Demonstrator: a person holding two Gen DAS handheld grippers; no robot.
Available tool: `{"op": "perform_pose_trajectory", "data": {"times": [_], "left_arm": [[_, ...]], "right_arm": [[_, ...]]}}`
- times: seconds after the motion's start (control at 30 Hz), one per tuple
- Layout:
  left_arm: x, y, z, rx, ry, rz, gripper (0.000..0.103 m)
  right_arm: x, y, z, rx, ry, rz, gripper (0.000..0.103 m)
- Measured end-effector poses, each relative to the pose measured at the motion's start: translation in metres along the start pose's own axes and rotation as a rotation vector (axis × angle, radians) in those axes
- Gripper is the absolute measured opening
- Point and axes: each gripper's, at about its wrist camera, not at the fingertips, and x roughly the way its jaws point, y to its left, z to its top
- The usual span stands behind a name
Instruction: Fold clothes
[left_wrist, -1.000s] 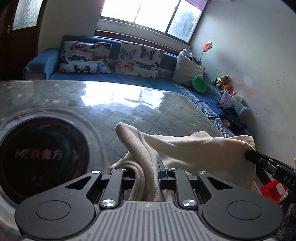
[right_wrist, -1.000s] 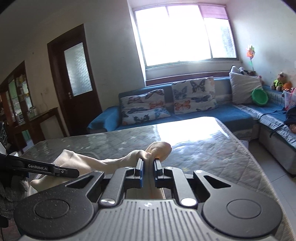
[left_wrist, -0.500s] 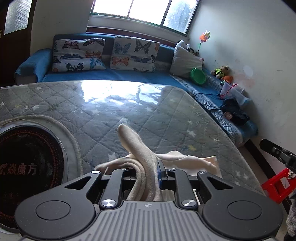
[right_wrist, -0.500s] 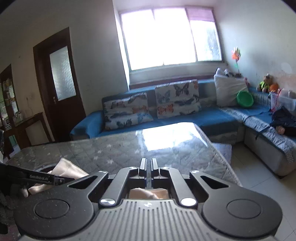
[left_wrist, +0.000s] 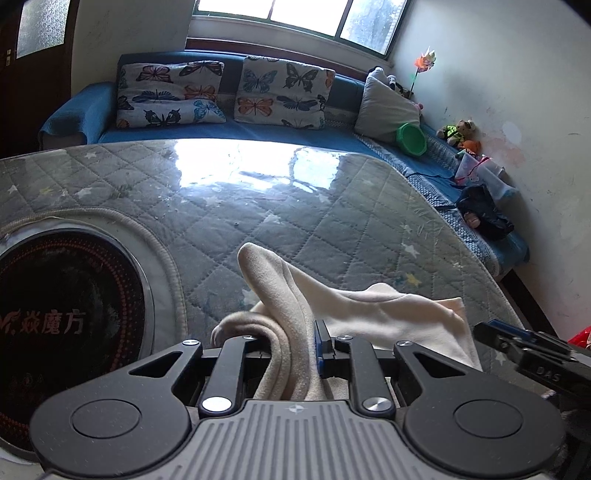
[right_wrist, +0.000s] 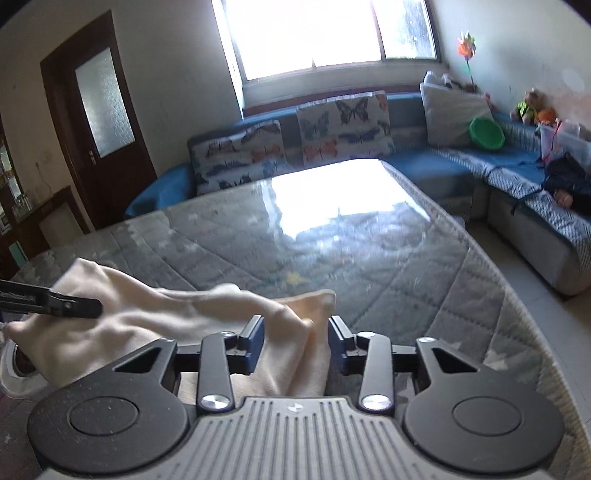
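Note:
A cream garment lies bunched on the near edge of the quilted grey table cover. My left gripper is shut on a thick fold of it, which sticks up between the jaws. In the right wrist view the same cream garment spreads from the left to the centre. My right gripper is open, its jaws standing on either side of the garment's right corner. The left gripper also shows in the right wrist view, at the left edge.
A round black cooktop with red lettering is set into the table at the left. A blue sofa with butterfly cushions runs along the far side and right wall. A green bowl and toys sit on it.
My right gripper has opened and let go of the garment's corner. The garment has come down from its stretched, lifted state onto the table. My left gripper keeps its hold.

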Motion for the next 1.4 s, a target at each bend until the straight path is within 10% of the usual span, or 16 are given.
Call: {"op": "perform_pose_trajectory", "data": {"times": [0.27,0.47,1.4], "left_arm": [[0.009,0.006,-0.004,-0.010,0.022,0.018,0.019],[0.009,0.004,-0.005,-0.007,0.020,0.024,0.019],[-0.030,-0.051,-0.008,0.075,-0.034,-0.105,0.018]], "right_arm": [[0.021,-0.006,-0.010,0.053,0.028,0.013,0.042],[0.021,0.001,-0.012,0.063,0.030,0.054,0.011],[-0.094,0.005,0.019,-0.041,-0.186,-0.024,0.009]]}}
